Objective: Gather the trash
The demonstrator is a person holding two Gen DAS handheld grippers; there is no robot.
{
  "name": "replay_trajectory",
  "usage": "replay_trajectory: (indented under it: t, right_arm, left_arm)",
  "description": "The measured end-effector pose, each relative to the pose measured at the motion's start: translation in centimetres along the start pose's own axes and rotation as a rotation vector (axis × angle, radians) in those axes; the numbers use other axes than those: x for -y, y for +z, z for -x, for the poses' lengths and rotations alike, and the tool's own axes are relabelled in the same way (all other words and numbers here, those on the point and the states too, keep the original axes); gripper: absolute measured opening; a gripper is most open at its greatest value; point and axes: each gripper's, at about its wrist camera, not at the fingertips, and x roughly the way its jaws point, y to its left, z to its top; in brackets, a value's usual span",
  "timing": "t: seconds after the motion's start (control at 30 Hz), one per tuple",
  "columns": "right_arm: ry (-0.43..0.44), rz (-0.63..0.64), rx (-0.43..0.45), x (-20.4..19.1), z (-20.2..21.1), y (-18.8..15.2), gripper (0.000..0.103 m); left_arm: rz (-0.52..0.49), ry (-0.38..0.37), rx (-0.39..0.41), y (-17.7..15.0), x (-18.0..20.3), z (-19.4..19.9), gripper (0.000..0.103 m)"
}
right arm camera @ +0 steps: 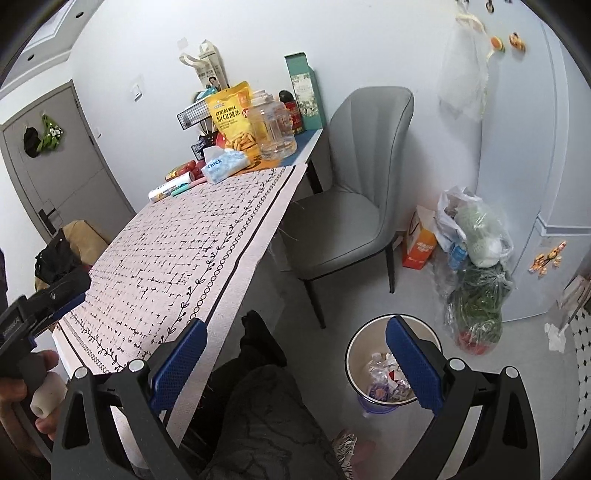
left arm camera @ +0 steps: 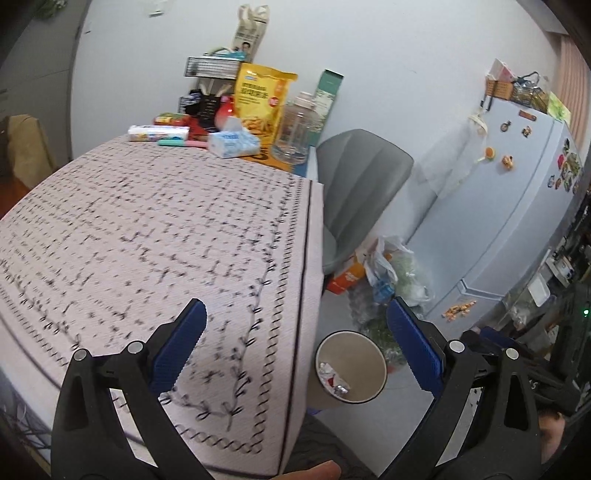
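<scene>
Blue-padded left gripper [left arm camera: 295,345] spread wide and holding nothing, hovering over the near right corner of the table [left arm camera: 155,236], its left finger above the patterned cloth and its right finger out past the right edge. Seen from the right wrist as a black frame [right arm camera: 40,299] at the near left corner, gripped by a hand [right arm camera: 26,402] curled round the handle, fingers wrapped on a pale grip.

Right gripper [right arm camera: 295,360] likewise splayed open and empty – held off the table's right edge, angled down toward the floor, left finger over the cloth's near edge, right finger over the bin [right arm camera: 391,369]. Bin standing on the floor well right of the table's near right corner, round, pale inside, with crumpled wrappers [right arm camera: 384,376] at the bottom; the same bin [left arm camera: 351,365] in the left wrist view just beyond the right edge, between the two fingers, foil scraps [left arm camera: 334,376] inside.

Cloth bare across the near and middle stretch. Crowded at the far edge: tissue pack [left arm camera: 232,144], yellow snack bag [left arm camera: 262,99], clear jar [left arm camera: 295,133], green box [left arm camera: 325,96], milk carton [left arm camera: 251,29], a white roll [left arm camera: 159,133] toward the far left.

Grey chair [right arm camera: 351,199] tucked beside the table's right edge near the far corner. Plastic bags [right arm camera: 476,243] heaped on the floor against the fridge [left arm camera: 517,206] – an orange carton [right arm camera: 417,247] beside them.

Dark trouser leg [right arm camera: 266,406] below the near edge, between the right gripper's fingers.
</scene>
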Motion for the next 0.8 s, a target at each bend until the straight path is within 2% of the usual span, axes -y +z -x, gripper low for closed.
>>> replay_trajectory:
  t: [0.23,0.43,0.8]
  right_arm:
    - [0.018,-0.028,-0.021,-0.5,0.5,-2.2,0.095]
    - [0.061,0.026,-0.028,-2.0,-0.3,-2.8,0.095]
    - [0.068,0.04,-0.029,-2.5,-0.6,-3.2,0.095]
  left_arm:
    - [-0.029,0.042,0.021,-1.5,-0.7,2.1,0.097]
    - [-0.022,0.082,0.041,-2.4,-1.4,3.1,0.097]
    - [-0.019,0.097,0.064,-2.9,-1.6,3.8,0.097]
